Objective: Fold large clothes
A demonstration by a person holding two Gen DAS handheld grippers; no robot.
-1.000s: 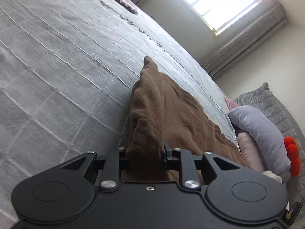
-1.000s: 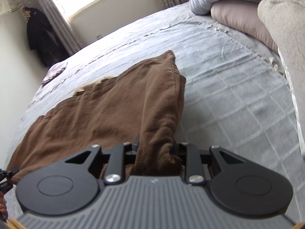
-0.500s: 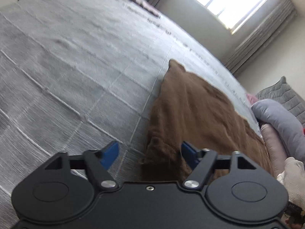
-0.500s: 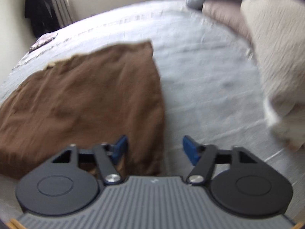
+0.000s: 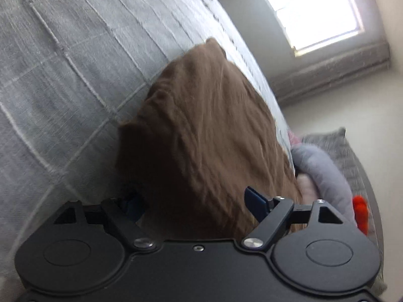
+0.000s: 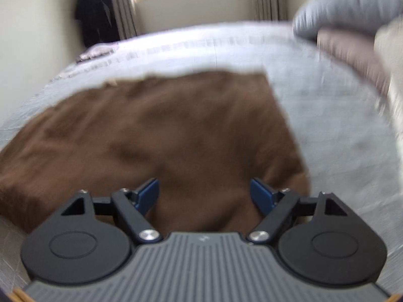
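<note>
I see one brown garment point(image 6: 161, 136) on bed point(image 5: 63, 58), pillows point(image 6: 347, 12) nearby; my left claw point(image 5: 194, 201) and right claw point(image 6: 204, 195) both gape, empty.

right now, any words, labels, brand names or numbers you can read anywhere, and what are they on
None can be read.
Right gripper body: a tiny pale mark on its ribbed grey plate, too small and blurred to read.
Brown garment: a pale tab at its far edge, maybe a tag, too blurred to tell.
</note>
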